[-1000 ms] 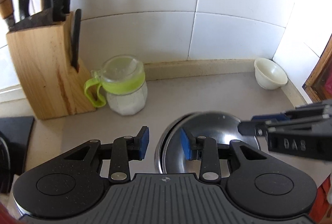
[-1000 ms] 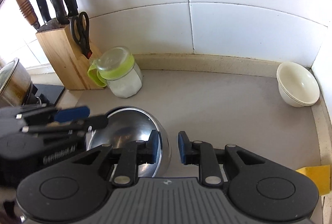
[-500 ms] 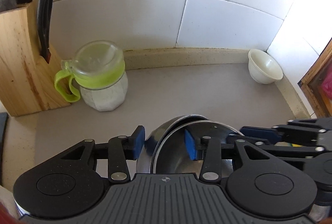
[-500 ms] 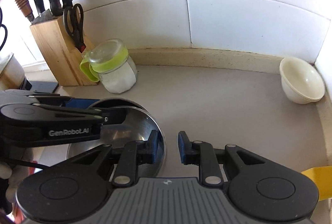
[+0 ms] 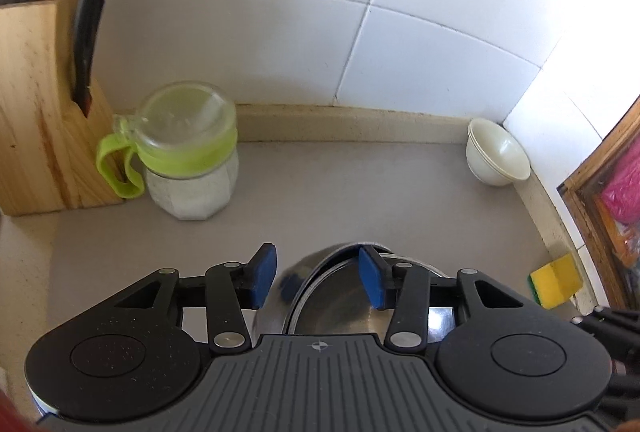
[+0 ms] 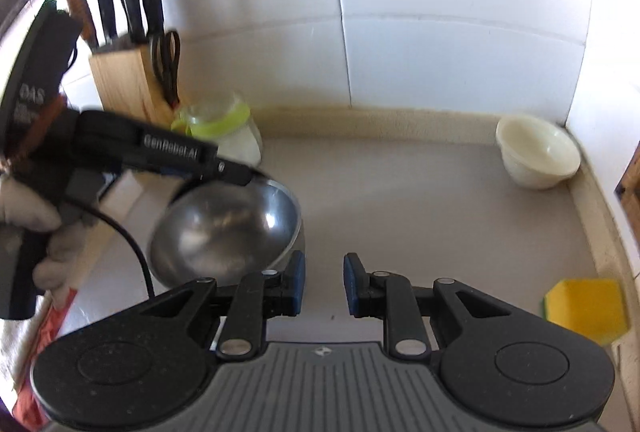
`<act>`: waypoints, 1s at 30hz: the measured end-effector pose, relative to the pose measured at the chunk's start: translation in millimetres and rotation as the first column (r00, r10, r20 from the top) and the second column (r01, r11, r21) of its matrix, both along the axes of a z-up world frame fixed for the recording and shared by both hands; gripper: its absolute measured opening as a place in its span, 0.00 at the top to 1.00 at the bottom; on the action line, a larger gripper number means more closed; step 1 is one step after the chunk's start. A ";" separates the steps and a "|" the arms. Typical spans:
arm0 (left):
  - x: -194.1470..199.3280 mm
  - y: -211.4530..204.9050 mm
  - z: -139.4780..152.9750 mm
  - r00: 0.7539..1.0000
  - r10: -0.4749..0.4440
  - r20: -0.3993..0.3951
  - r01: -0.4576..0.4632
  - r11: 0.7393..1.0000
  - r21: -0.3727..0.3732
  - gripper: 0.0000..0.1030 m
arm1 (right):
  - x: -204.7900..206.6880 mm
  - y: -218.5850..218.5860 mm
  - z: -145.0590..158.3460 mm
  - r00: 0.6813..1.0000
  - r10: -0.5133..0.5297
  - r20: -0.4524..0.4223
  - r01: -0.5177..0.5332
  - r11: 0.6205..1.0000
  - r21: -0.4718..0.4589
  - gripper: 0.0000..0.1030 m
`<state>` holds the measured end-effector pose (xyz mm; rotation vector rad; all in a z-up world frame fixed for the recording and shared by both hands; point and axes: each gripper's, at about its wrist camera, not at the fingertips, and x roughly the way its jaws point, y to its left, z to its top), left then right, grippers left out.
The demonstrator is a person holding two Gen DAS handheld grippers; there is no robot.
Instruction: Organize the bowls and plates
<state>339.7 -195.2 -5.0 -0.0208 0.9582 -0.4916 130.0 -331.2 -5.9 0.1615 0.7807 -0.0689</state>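
Observation:
A steel bowl (image 6: pixel 224 228) sits on the grey counter; in the left wrist view it (image 5: pixel 340 296) appears to hold a second steel bowl nested inside. My left gripper (image 5: pixel 317 276) is open, its jaws straddling the bowl's near rim, apart from it as far as I can tell. In the right wrist view the left gripper (image 6: pixel 240 171) reaches over the bowl from the left. My right gripper (image 6: pixel 323 284) is open and empty, just right of the bowl. Stacked cream bowls (image 6: pixel 538 151) stand in the far right corner, also in the left wrist view (image 5: pixel 498 156).
A wooden knife block (image 5: pixel 40 103) and a green-lidded jar (image 5: pixel 188 151) stand at the back left. A yellow sponge (image 6: pixel 586 310) lies at the counter's right edge. A wooden frame (image 5: pixel 600 199) borders the right side. White tiled wall behind.
My left gripper has moved right and opened wider over the bowl. My right gripper drew back to the right, away from the bowl rim, and opened a little.

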 end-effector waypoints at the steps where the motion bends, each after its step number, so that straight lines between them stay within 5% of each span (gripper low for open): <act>1: 0.0 -1.1 -0.8 1.000 -0.003 -0.004 0.003 1.000 0.000 0.46 | 3.7 -0.2 -3.1 1.000 -0.006 -0.008 0.006 1.000 0.017 0.77; 7: 3.0 7.0 4.2 1.000 0.004 0.002 -0.004 1.000 -0.024 0.46 | -5.8 -5.5 8.2 0.997 -0.050 0.051 0.046 0.997 0.062 0.77; 16: 8.5 17.8 12.0 1.000 -0.003 -0.005 0.002 0.987 -0.164 0.46 | -11.5 3.3 0.2 0.998 -0.010 0.062 0.002 0.992 0.127 0.77; 21: 13.2 8.5 9.0 1.000 0.018 0.016 -0.017 0.996 -0.083 0.46 | -8.2 2.3 -6.2 0.998 -0.018 0.059 0.010 0.992 0.122 0.77; 30: 18.1 14.2 1.7 1.000 0.015 -0.020 -0.017 0.993 -0.113 0.45 | 12.7 8.8 -21.4 0.998 0.003 0.061 -0.011 0.990 0.140 0.77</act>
